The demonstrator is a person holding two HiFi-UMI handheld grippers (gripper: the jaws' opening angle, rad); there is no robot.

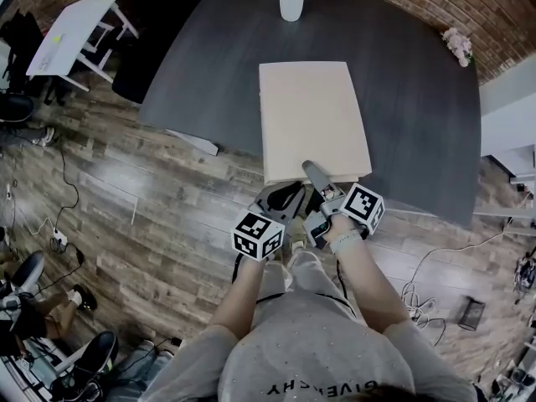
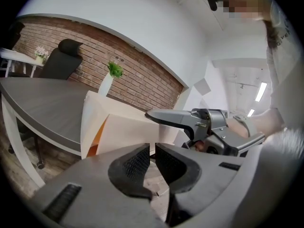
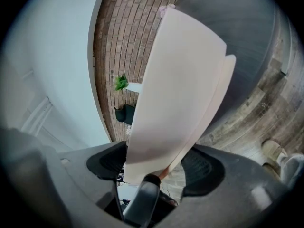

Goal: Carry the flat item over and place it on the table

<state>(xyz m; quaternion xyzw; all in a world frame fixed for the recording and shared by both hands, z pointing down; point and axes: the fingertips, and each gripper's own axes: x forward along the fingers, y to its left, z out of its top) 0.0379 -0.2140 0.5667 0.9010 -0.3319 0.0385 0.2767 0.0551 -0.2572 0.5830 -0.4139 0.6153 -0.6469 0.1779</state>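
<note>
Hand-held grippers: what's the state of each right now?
Left hand-held gripper: closed, holding nothing.
Right hand-held gripper: closed on the flat beige cardboard.

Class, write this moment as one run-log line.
right claw: shut on flat board | left claw: shut, empty | flat board: over table, near edge overhanging

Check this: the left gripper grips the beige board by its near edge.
Wrong gripper. The right gripper grips the beige board by its near edge; the right gripper view shows the board between its jaws.
</note>
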